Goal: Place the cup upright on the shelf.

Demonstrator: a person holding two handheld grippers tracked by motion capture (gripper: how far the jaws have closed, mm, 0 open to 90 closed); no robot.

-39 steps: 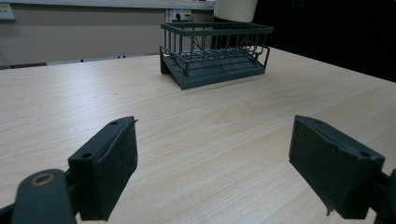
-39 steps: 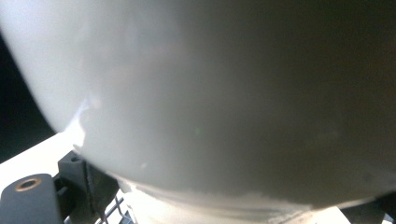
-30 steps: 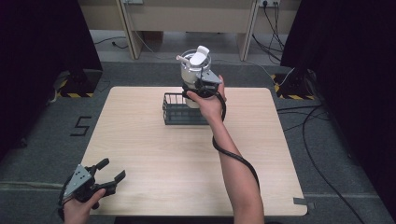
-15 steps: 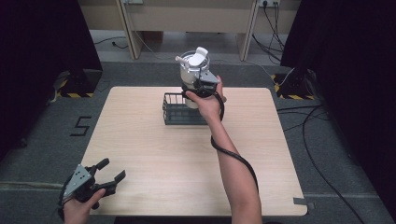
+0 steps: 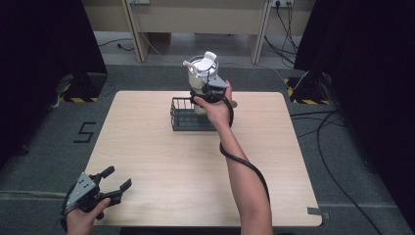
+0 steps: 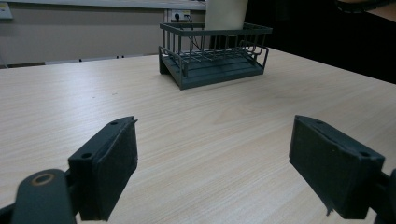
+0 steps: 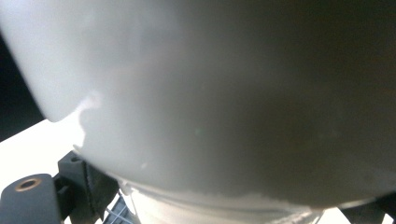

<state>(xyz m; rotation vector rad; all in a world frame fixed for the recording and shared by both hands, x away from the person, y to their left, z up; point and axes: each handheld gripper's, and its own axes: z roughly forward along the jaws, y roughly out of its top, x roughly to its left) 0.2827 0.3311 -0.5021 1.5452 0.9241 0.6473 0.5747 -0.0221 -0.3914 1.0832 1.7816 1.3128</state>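
Reaching far across the table point(image 5: 147, 147) with the right arm stretched out, right gripper point(image 5: 209, 91) clamped on a white pitcher point(image 5: 201, 73) held upright above the far right end of the dark wire basket point(image 5: 188, 117). Pressed close against the pitcher's pale wall point(image 7: 210, 93) in the right gripper view, jaws on either side. Resting low at the near left corner, left gripper point(image 5: 105, 185) spread wide, holding nothing. Showing bare wire inside the basket point(image 6: 215, 56) from the left gripper view.
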